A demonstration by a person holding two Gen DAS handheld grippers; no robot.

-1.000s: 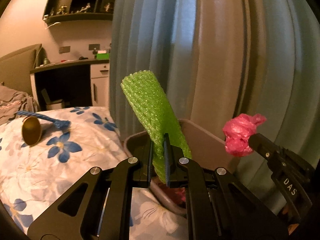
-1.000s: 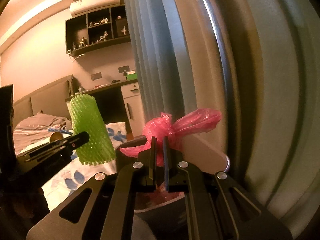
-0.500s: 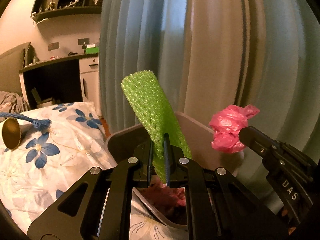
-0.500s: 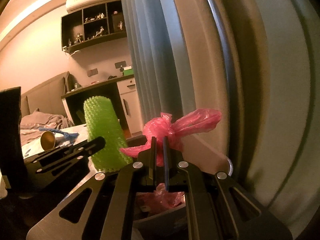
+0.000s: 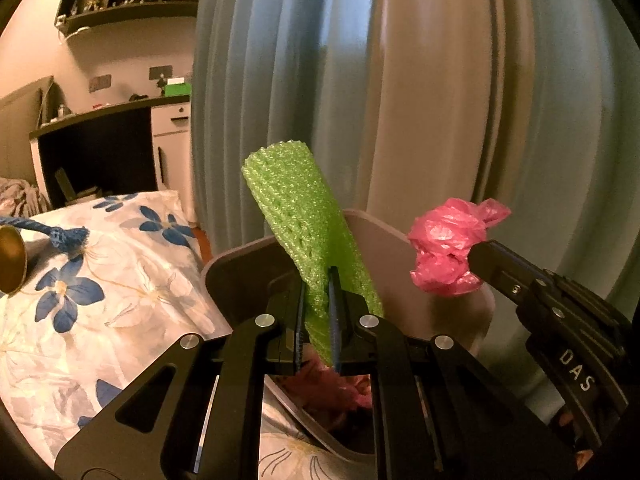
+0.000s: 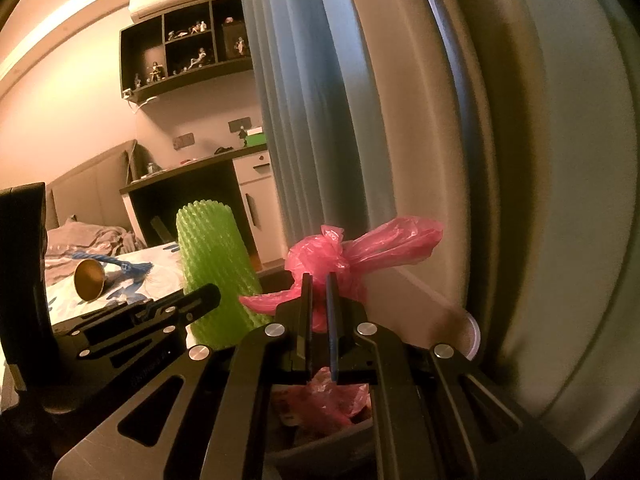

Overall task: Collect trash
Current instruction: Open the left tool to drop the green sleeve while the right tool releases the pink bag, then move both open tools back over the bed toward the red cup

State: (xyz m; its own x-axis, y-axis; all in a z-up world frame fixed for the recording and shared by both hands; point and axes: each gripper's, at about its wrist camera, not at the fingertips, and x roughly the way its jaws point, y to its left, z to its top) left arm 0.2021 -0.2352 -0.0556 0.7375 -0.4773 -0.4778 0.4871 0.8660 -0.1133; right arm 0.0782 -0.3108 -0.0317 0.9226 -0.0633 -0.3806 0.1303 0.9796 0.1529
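My left gripper (image 5: 318, 280) is shut on a green foam net sleeve (image 5: 298, 220), which stands tilted above a grey trash bin (image 5: 240, 276). In the right wrist view the sleeve (image 6: 212, 264) shows at the left with the left gripper (image 6: 208, 294) clamped on its base. My right gripper (image 6: 318, 280) is shut on a crumpled pink plastic bag (image 6: 360, 248), held over the same bin (image 6: 320, 450). That bag (image 5: 448, 248) also appears at the right of the left wrist view. More pink plastic (image 6: 328, 398) lies inside the bin.
A bed with a blue-flowered cover (image 5: 100, 300) lies left of the bin, with a brass bell on a blue rope (image 5: 52, 236) on it. Long curtains (image 5: 400, 100) hang right behind the bin. A dark desk with white drawers (image 5: 120, 148) stands at the far wall.
Both grippers have come closer to the bin and a little lower, each keeping its hold. The bin opening and the pink plastic inside now show more fully beneath them.
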